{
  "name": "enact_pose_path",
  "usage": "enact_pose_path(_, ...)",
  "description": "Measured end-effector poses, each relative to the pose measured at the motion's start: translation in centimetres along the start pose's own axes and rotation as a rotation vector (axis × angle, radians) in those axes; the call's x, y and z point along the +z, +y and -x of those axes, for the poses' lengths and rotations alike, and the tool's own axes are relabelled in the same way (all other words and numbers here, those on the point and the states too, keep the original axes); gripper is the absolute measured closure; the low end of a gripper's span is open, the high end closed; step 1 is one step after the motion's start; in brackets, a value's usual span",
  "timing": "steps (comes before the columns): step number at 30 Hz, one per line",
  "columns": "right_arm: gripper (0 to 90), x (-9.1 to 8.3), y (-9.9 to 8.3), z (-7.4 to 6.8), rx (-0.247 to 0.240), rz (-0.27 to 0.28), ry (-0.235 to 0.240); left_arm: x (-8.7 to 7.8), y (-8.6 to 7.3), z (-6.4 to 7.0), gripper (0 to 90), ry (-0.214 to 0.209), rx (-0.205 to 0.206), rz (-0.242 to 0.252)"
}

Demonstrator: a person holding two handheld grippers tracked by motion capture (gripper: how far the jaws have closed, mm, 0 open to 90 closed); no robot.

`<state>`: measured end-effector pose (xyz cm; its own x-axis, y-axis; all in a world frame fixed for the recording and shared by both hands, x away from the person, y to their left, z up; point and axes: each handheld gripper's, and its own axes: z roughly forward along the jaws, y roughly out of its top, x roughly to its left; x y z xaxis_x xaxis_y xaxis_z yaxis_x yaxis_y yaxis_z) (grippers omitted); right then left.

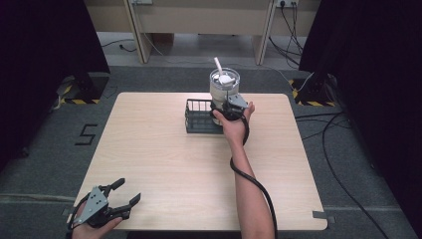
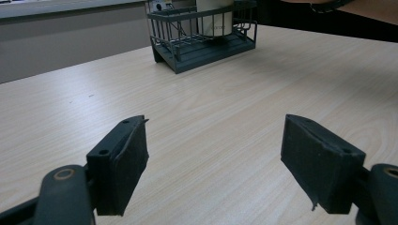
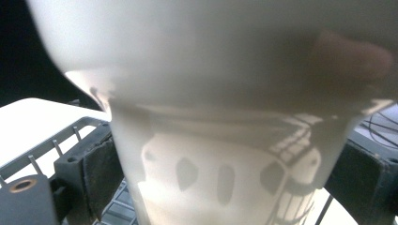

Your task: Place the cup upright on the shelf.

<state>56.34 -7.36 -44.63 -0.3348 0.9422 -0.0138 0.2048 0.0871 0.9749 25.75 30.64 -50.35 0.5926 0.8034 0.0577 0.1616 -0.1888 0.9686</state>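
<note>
Container: white translucent container [image 1: 224, 88] with a clear-rimmed top and a white stick-like handle poking up from it; stands upright at the right end of the wire rack, near the far edge of the table, a little right of centre.
Rack: dark wire rack [image 1: 199, 117], long axis running along the far edge; in the left gripper view the rack [image 2: 187, 42] shows the container's base [image 2: 215, 18] inside its bars, though whether the base rests on the rack floor or hangs just above it cannot be told.
Right gripper: right gripper [image 1: 230, 107] is clenched on the container's lower body from the near side; in the right gripper view the container wall [image 3: 225, 154] sits between the two black pads, touching both.
Left gripper: left gripper [image 1: 122, 199] rests at the near left corner of the table, jaws spread wide with nothing between them; its own view shows bare wood ahead of the left gripper [image 2: 213, 168].
Table: light wooden table [image 1: 174, 164], otherwise bare between the two hands.
Key relation: container's long axis is vertical and the right gripper holds it side-on across that axis, so any lift out of the rack, or setting down into it, looks to run straight along that axis to clear the rack bars.
Nearer hand: right hand by far; left gripper lies well apart, with the container up and to the right across the table.
</note>
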Motion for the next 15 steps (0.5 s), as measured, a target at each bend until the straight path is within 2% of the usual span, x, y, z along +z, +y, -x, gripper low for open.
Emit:
enact_pose_path(7, 8.8, -0.18, 0.02, -0.06, 0.010, -0.003, -0.002, -0.07, 0.05, 0.01, 22.7, 0.001, 0.001, 0.004)
enact_pose_path(10, 8.9, -0.31, -0.25, -0.05, 0.039, 0.006, 0.001, -0.07, 0.06, 0.02, 22.7, 0.001, 0.003, 0.004)
enact_pose_path(12, 8.7, -0.36, -0.58, -0.10, 0.025, 0.010, -0.002, -0.05, 0.07, 0.06, 22.7, -0.001, 0.004, 0.005)
enact_pose_path(15, 8.7, -0.50, -0.84, -0.12, 0.033, 0.010, -0.003, -0.03, 0.07, 0.07, 22.7, -0.001, 0.006, 0.004)
